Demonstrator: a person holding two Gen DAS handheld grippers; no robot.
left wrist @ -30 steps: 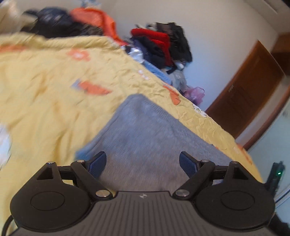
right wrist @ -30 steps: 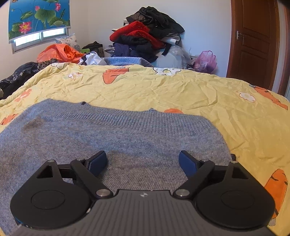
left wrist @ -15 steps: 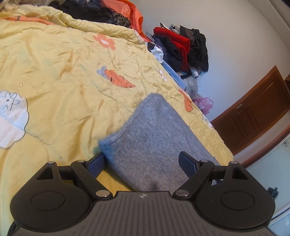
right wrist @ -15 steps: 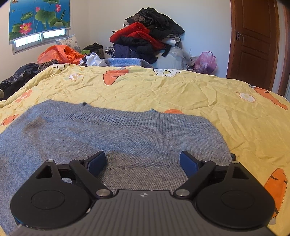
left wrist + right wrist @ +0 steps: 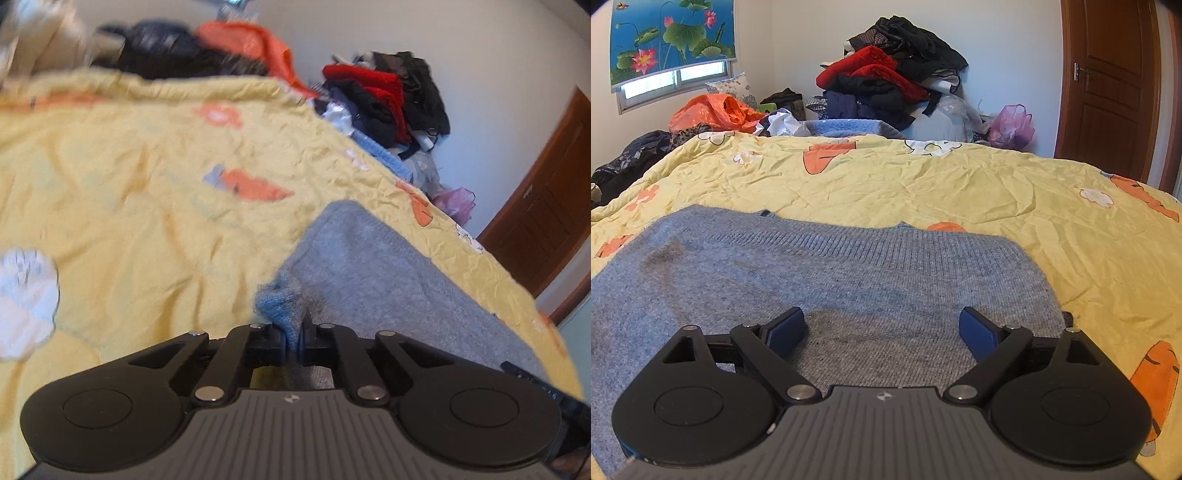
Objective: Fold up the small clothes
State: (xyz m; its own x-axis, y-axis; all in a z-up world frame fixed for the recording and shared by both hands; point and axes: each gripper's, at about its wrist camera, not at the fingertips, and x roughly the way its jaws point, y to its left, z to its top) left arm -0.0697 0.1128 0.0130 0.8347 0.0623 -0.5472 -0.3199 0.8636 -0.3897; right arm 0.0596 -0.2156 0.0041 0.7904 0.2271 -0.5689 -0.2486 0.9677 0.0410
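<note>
We had only started: our left gripper (image 5: 293,341) pinched a corner of the grey sweater (image 5: 849,280), which lay flat on the yellow quilt (image 5: 960,184). Our right gripper (image 5: 882,328) hovered, fingers spread and empty; every fold remained.

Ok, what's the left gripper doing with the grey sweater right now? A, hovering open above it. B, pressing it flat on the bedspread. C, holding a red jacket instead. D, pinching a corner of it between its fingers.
D: the left gripper is shut, with a bunched corner of the grey sweater clamped between its fingers, while the rest of the sweater lies on the yellow bedspread.
</note>
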